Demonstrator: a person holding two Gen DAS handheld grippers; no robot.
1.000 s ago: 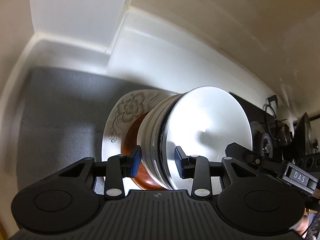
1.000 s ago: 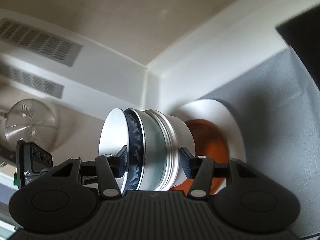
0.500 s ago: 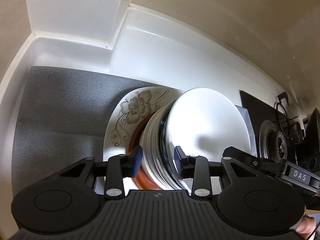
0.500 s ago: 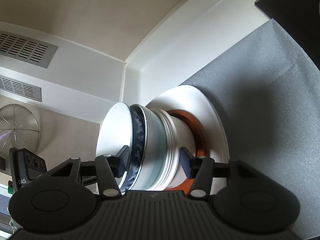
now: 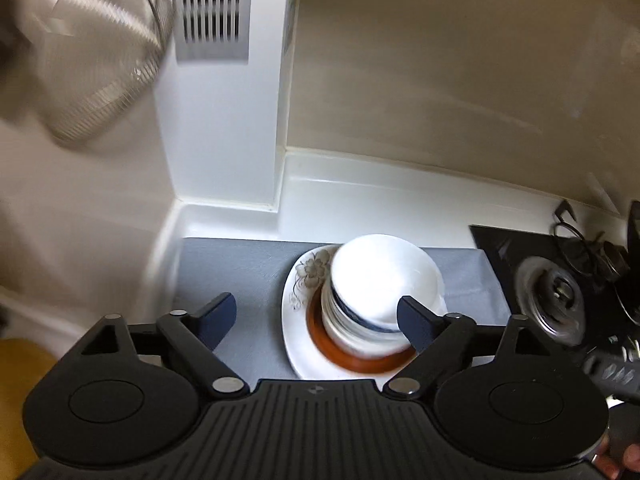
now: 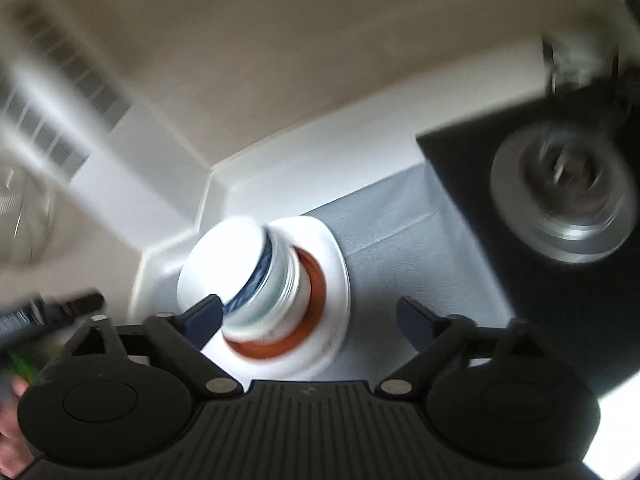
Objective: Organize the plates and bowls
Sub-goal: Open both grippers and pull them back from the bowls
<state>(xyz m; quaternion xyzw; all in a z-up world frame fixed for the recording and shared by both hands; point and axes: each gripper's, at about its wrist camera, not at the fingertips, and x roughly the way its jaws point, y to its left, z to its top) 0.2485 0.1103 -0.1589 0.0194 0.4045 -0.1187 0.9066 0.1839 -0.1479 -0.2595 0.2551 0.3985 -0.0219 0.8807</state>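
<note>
The table [image 5: 400,204] is white, with one grey mat [image 5: 240,272] laid over it into the back left corner, and one black stove [image 5: 560,280] at the mat's right edge. On the mat, nearer its right edge than its left, sits a single pile of dishes. At the bottom lies one white plate with a flower print [image 5: 306,276], on it one brown plate [image 5: 352,360], and on that a stack of bowls [image 5: 380,280] nested together (several rims show, one with a dark blue band, but blur keeps me from counting them). In the right wrist view the same stack of bowls [image 6: 240,264] stands on the brown plate [image 6: 312,280] and the white plate [image 6: 332,248].

One wire strainer [image 5: 92,52] hangs on the wall up at the left, beside one slatted vent [image 5: 214,12].

The left gripper [image 5: 316,318] has its fingers [image 5: 216,316] spread wide and holds nothing; the pile shows just past the right one. The right gripper [image 6: 308,318] is likewise wide apart and holds nothing, its left finger [image 6: 202,318] in front of the bowls; whether it touches them cannot be told.
</note>
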